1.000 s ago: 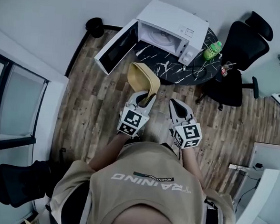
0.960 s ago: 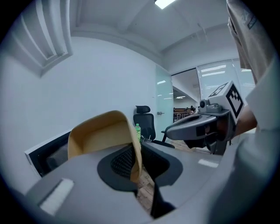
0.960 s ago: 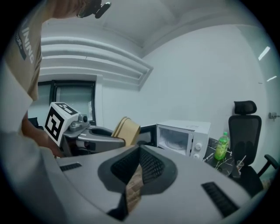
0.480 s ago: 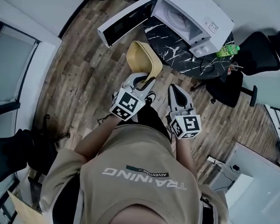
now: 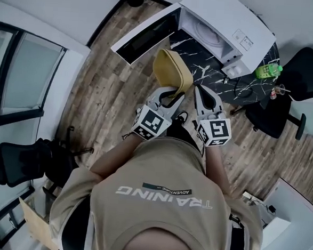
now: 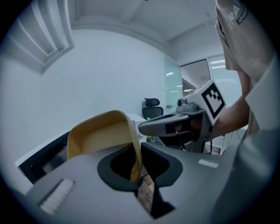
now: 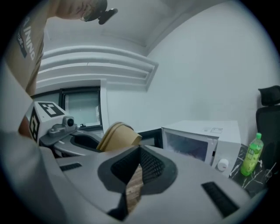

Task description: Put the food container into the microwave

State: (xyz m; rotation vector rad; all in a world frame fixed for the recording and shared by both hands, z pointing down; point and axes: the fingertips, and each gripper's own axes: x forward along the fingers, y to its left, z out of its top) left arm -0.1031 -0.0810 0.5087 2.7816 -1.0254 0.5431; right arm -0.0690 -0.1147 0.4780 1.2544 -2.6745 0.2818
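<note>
1. The left gripper (image 6: 135,168) pinches the rim of the yellow food container (image 5: 173,74), which hangs tilted in the air near the edge of the table (image 5: 201,63).
2. The right gripper (image 7: 134,173) is just beside it, jaws pressed together on nothing.
3. The microwave (image 5: 227,28) stands on the table with its door (image 5: 146,35) swung wide and its cavity unobstructed.

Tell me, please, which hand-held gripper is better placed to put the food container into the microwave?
Left. The left hand-held gripper is clamped on the food container, close to the open microwave; the right hand-held gripper is shut on nothing.
</note>
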